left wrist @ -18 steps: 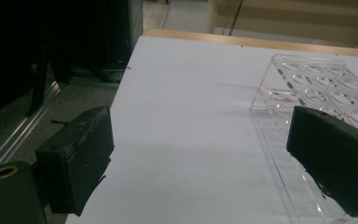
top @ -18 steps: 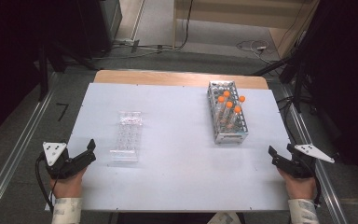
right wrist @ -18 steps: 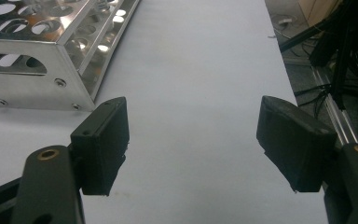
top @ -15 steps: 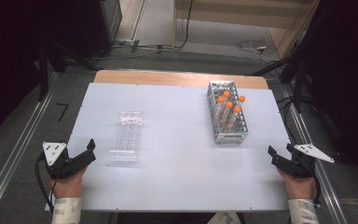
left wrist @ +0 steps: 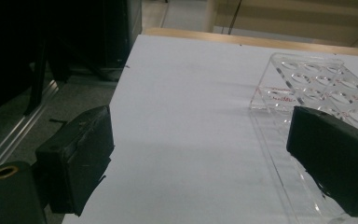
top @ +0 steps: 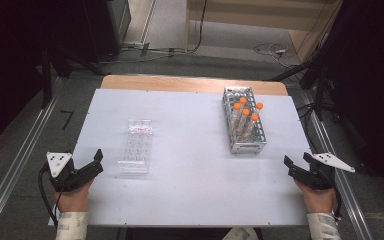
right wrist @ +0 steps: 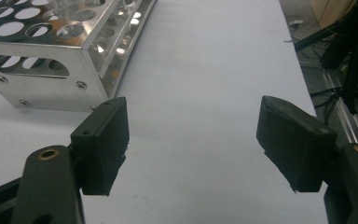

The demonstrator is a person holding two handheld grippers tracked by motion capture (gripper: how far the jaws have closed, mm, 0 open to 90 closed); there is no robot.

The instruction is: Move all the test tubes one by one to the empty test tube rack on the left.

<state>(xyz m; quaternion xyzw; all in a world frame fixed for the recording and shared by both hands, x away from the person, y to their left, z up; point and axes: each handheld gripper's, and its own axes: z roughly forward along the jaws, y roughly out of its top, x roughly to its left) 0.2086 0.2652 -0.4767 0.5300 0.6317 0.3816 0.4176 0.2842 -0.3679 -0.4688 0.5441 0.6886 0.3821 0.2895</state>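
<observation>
White counter (top: 190, 165) under both my hands, grey floor and dark frames around it. Compared with the earlier pictures nothing has moved: both claws rest at the near corners as before, so I judge the work has not begun. My left claw (top: 94, 162) stands wide open and empty, just beside the clear plastic tube rack (top: 137, 145) near the left edge. My right claw (top: 291, 167) is also open and empty, near the shiny metal rack (top: 244, 127) with orange-capped tubes (top: 246, 112), toward the far right corner.

White table (top: 190, 190) bears clear rack (top: 136, 146), metal rack (top: 243, 127)
</observation>
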